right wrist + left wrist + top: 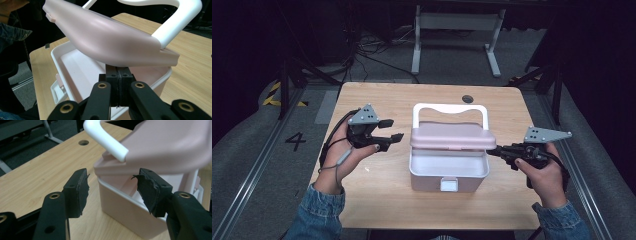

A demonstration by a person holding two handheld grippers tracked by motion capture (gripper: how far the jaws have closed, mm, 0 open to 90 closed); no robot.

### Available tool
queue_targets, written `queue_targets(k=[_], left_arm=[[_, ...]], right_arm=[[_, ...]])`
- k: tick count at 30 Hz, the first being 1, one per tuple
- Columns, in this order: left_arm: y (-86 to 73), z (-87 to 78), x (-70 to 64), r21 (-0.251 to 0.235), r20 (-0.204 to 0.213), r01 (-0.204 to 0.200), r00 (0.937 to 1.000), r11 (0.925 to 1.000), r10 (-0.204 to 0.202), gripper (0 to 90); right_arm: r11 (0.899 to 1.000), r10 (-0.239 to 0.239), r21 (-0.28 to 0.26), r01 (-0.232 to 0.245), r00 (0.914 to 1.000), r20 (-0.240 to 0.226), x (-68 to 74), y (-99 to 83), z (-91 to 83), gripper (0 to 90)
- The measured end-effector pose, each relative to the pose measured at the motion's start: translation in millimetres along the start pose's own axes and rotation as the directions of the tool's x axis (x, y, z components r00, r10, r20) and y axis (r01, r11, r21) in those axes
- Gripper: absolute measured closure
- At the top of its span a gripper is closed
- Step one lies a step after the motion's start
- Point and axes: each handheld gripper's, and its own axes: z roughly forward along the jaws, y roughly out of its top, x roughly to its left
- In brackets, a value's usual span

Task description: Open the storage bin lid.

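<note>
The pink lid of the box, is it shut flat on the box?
No, the pink lid is tilted up off the white box, leaving the inside open to view beneath it.

Recording lab, dark curtains, floor rails (252, 165), cables (362, 50), numbered floor marking (295, 141)

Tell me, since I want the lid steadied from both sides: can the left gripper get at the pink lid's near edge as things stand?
Probably yes. The left gripper is open beside the box, and bare table lies between it and the raised pink lid.
</note>
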Motion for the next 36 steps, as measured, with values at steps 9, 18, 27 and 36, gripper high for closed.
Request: queue_targets(k=[9,18,27,36], left_arm=[[-8.8,12.4,-14.3,-0.008,0.024,-0.027,0.9994,0.9996,0.027,42.7],[-0.7,27.0,-27.2,-0.067,0.038,-0.068,0.9968,0.9954,0.071,39.4],[7.3,37.3,-32.7,-0.104,0.007,-0.113,0.9934,0.9881,0.114,38.1],[14.7,40.6,-33.3,-0.115,-0.018,-0.096,0.9953,0.9887,0.095,40.9]], right_arm=[[1.000,-0.002,-0.020,0.002,1.0000,-0.009,2.7,4.6,-2.9,89.2],[0.999,0.024,-0.032,-0.025,0.9992,-0.033,-0.4,4.0,-3.9,87.9],[0.998,0.039,-0.047,-0.041,0.9984,-0.042,-3.2,6.6,-4.3,87.9],[0.997,0.042,-0.062,-0.045,0.9979,-0.049,-3.3,8.9,-4.6,86.9]])
